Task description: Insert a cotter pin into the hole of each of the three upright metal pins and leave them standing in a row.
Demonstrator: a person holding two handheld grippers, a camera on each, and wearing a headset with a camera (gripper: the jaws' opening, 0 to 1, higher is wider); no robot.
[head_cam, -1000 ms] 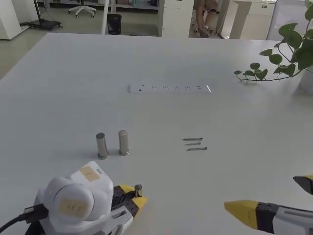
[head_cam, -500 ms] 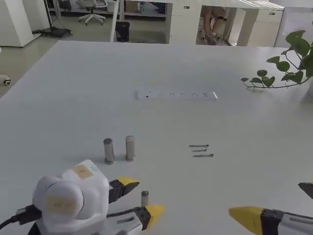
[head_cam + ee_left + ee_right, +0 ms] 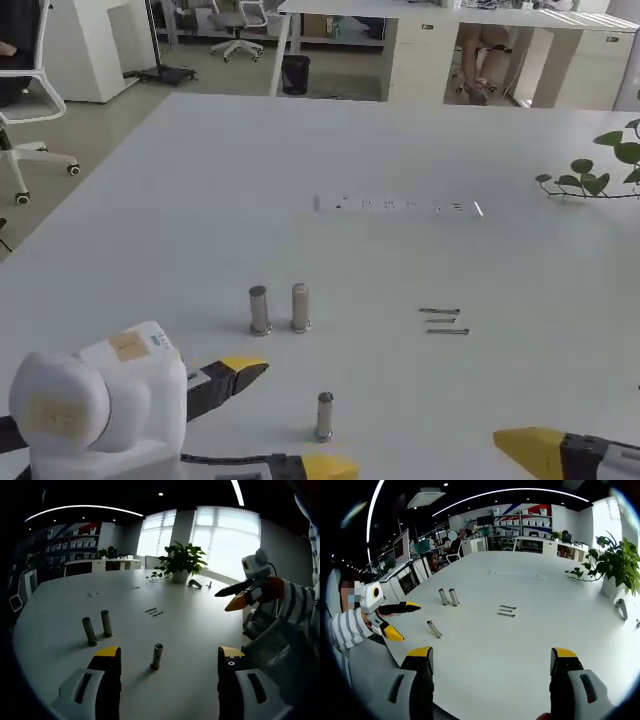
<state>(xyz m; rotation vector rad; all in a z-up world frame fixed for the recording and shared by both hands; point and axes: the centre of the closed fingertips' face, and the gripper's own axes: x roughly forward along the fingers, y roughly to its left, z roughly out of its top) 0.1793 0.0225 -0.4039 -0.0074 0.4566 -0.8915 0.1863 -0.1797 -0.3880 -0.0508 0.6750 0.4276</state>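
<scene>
Metal pin (image 3: 157, 656) stands upright between the spread yellow fingertips of my left gripper (image 3: 169, 652), touching neither. Two more pins (image 3: 106, 623) stand beyond them. My right gripper (image 3: 492, 653) gapes empty, three cotter pins (image 3: 506, 611) lying well ahead of its fingers.

3 near views, shared white table (image 3: 150, 220)

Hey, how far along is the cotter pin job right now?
Done: three metal pins stand upright, one apart from the pair. In hand: nothing; left gripper and right gripper are open. Left: all three cotter pins lie loose, none inserted; the row isn't formed.
</scene>
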